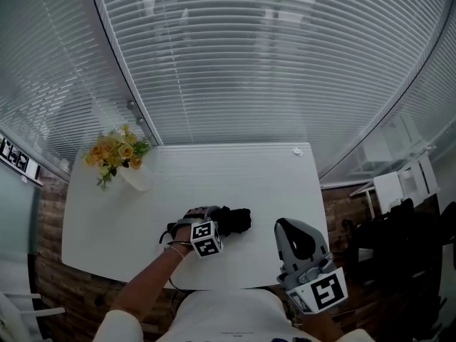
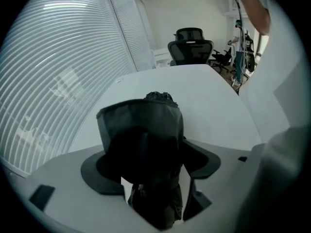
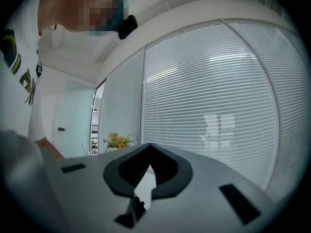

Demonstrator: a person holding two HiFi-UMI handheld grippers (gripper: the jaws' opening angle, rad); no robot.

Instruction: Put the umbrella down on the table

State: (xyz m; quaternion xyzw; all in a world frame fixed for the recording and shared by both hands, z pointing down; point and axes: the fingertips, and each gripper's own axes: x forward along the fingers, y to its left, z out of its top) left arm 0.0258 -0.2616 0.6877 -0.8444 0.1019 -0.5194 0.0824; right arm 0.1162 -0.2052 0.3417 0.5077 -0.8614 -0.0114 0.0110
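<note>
A folded black umbrella point(image 1: 234, 221) lies on the white table point(image 1: 214, 169) near its front edge. My left gripper point(image 1: 206, 216) points down over the umbrella's left end, my hand and bracelet behind it. In the left gripper view the umbrella point(image 2: 146, 140) fills the space between the widely spread jaws of the left gripper point(image 2: 150, 165); a thin gap shows at the right jaw, so it is open. My right gripper point(image 1: 283, 226) hovers level off the table's front right corner, away from the umbrella. The right gripper point(image 3: 148, 147) has its tips together and holds nothing.
A white vase of yellow flowers point(image 1: 117, 154) stands at the table's back left corner, also seen as flowers point(image 3: 116, 141). A small white scrap point(image 1: 297, 150) lies at the back right. Slatted blinds run behind the table. Black office chairs point(image 2: 190, 42) stand beyond the far end.
</note>
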